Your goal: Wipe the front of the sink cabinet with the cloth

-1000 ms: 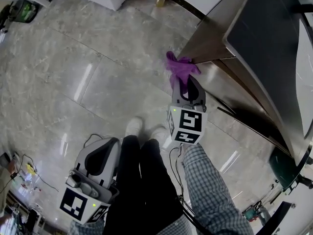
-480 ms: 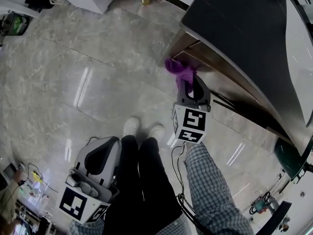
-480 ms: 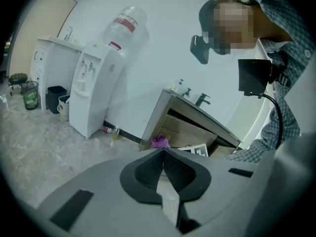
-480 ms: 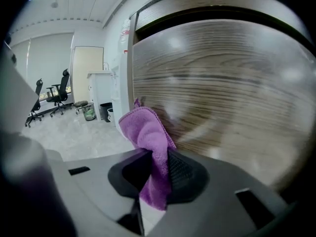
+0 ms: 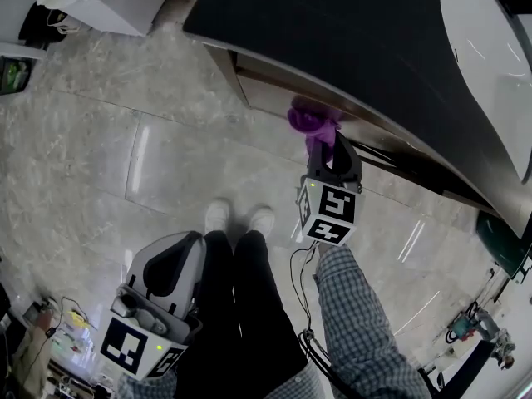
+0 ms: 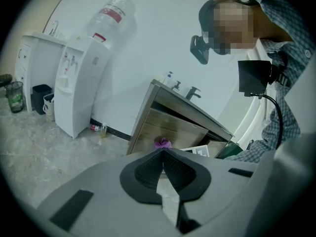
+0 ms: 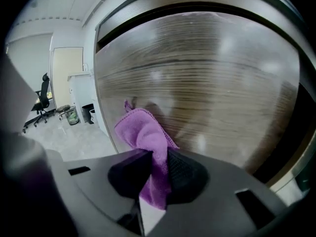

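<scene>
A purple cloth (image 7: 143,132) is bunched between the jaws of my right gripper (image 7: 157,163), which is shut on it. The cloth's free end lies against the wood-grain front of the sink cabinet (image 7: 207,78), near its left edge. In the head view the same cloth (image 5: 312,123) sits just under the dark countertop (image 5: 349,32), ahead of my right gripper (image 5: 330,150). My left gripper (image 5: 170,264) hangs low beside the person's leg, jaws shut with nothing in them. From the left gripper view (image 6: 163,154) the cabinet (image 6: 173,127) and the cloth (image 6: 162,143) show at a distance.
A water dispenser (image 6: 79,83) and a white unit stand against the left wall, with small bottles (image 6: 98,129) on the floor by the cabinet. The person's shoes (image 5: 237,219) rest on the marble floor. An office chair (image 7: 42,102) stands far left.
The head view has swung toward the cabinet, so the countertop now fills the top. My right gripper and the cloth have moved up and right along the cabinet front. The left gripper stays put.
</scene>
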The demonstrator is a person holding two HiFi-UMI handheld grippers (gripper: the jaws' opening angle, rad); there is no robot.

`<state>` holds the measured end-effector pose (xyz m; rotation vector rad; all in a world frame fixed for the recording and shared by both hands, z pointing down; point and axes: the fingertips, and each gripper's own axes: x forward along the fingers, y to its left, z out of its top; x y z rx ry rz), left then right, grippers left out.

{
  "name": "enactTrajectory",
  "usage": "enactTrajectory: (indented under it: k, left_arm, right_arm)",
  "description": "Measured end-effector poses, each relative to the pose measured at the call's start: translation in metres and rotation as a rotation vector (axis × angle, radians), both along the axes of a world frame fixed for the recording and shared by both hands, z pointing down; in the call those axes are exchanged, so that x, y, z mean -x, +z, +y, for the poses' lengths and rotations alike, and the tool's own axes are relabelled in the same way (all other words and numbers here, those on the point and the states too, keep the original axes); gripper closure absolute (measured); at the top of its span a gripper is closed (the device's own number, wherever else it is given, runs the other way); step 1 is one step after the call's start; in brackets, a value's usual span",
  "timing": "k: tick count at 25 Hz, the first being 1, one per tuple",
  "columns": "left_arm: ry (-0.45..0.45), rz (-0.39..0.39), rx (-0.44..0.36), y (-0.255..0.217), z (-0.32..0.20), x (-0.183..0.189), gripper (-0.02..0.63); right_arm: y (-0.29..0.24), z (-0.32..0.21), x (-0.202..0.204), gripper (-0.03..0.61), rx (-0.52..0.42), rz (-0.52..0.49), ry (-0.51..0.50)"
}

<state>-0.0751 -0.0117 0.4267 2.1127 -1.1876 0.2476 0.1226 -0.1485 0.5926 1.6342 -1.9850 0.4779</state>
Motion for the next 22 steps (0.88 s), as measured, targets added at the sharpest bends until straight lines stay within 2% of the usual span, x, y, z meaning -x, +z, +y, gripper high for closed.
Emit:
enactTrajectory:
  k: [11,22]
  left_arm:
    - [0.085,0.007,0.010,0.005,-0.009,-0.043,0.602]
    - [0.142,0.010,0.019,0.011,-0.017,-0.068,0.603]
  right_arm:
    - [0.011,0.015,-0.084,0.502,0.031,-0.027,0.235]
    - [0.020,0.032,-0.139,0.502,0.051,-0.151,0.498]
